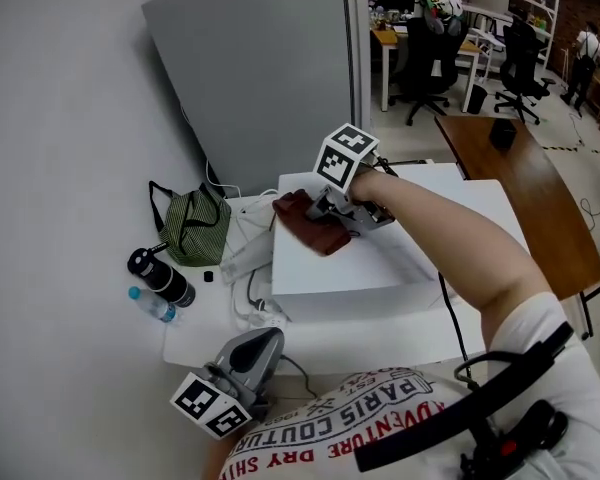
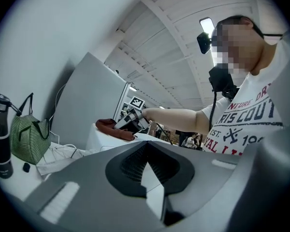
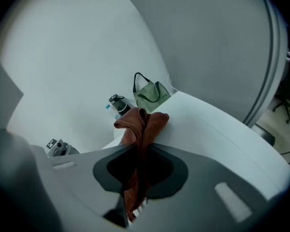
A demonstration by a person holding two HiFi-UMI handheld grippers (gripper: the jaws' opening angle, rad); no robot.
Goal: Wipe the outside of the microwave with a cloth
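The right gripper (image 3: 137, 190) has its jaws clamped on a rust-brown cloth (image 3: 143, 126), whose bunched free end lies on the white top of a microwave (image 3: 217, 139). Beyond the microwave stand a green striped bag (image 3: 151, 96) and a dark bottle (image 3: 119, 104). The left gripper (image 3: 58, 148) shows small at the lower left.
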